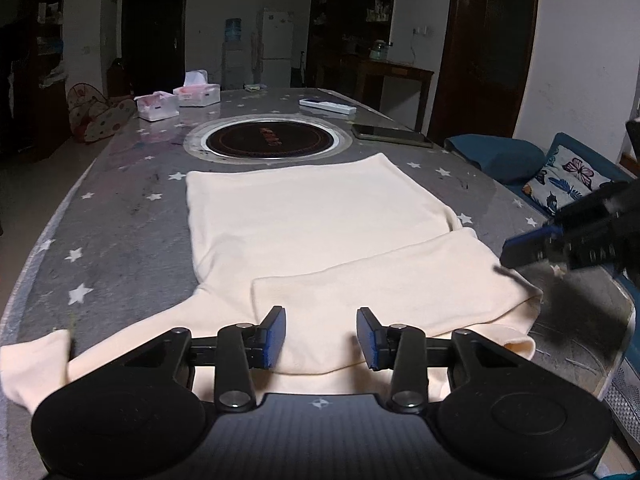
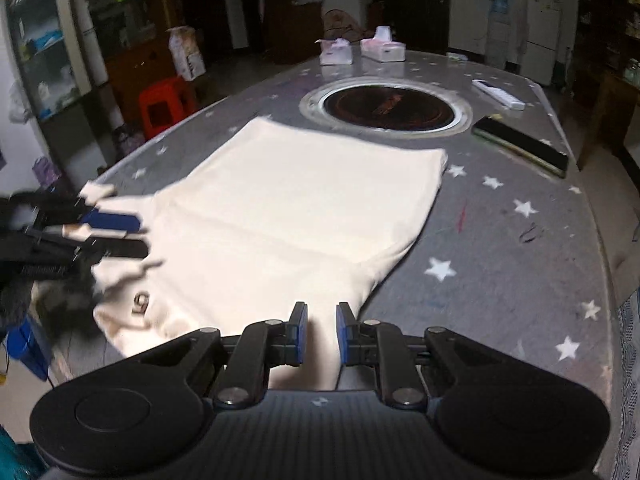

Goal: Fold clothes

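Note:
A cream shirt [image 1: 312,224] lies flat on the grey star-patterned table [image 1: 120,216]. One sleeve [image 1: 384,284] is folded across its near part. My left gripper [image 1: 321,334] is open just above the shirt's near edge, with nothing between its pads. In the right wrist view the shirt [image 2: 304,208] lies ahead, and my right gripper [image 2: 322,330] is open with a narrow gap over a strip of cream cloth. The right gripper also shows blurred at the right edge of the left wrist view [image 1: 560,244]. The left gripper shows at the left of the right wrist view [image 2: 112,232].
A round black hotplate [image 1: 272,142] is set into the table beyond the shirt. Two tissue boxes [image 1: 178,100], a white remote [image 1: 327,107] and a dark phone [image 1: 390,134] lie farther back. A blue sofa with a butterfly cushion [image 1: 568,180] stands to the right.

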{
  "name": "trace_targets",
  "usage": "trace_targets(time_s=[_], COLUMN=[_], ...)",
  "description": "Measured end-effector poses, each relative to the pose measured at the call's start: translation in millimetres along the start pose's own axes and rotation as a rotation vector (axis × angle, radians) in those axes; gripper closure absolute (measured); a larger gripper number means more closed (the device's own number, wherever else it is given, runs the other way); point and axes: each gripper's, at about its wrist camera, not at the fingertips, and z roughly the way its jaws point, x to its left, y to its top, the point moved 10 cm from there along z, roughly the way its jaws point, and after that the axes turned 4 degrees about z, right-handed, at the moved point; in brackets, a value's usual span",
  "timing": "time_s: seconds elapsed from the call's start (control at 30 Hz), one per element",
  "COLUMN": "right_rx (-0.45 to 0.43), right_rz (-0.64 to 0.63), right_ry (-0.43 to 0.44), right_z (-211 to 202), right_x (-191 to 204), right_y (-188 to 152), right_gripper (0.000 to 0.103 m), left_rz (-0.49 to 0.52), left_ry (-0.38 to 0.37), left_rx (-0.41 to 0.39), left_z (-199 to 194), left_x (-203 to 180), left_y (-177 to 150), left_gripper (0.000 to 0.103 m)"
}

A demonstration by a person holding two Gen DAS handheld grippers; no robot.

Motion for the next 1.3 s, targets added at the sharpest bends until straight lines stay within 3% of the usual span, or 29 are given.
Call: trace_targets(time_s=[0.2,0.4,0.6,0.73,0.9,1.07,1.17,1.3], right_rx=[0.020,-0.012,-0.021,-0.018,-0.027,-0.031,-0.027,-0.015], right_rz=[-0.032,-0.037,-0.011,-0.018,-0.032,-0.032,-0.038,-0.053], right_ry=[-0.001,-0.015,-0.014,-0.010,-0.001,0.022,0.035,0.039], right_z=[13,10,35,39,35,35,37,39], right_x=[6,0,-7,-5,2,12,18,24], right_y=[-13,4,20,19,21,21,20,18], right_gripper=[0.088,0.088,0.088,0.085,0.084,0.079,0.078,0.074], left_rz=[0.012,0.006,-0.031,-0.063,-0.122,-0.213,-0.214,-0.237], left_ry=[0.007,0.006,0.021,0.034,0.163,0.348,0.430,0.455], left_rx=[0.036,0.013,0.030,-0.008,-0.033,0.003,0.031,0.045], left_z=[10,4,13,-4,-25,-32,-32,-34], left_x=[2,2,5,12,54,117,143,161], left_y=[-8,2,-5,-7,-9,-21,-29,-39], left_gripper=[0.062,0.062,0.061,0.060,0.060,0.060,0.060,0.058])
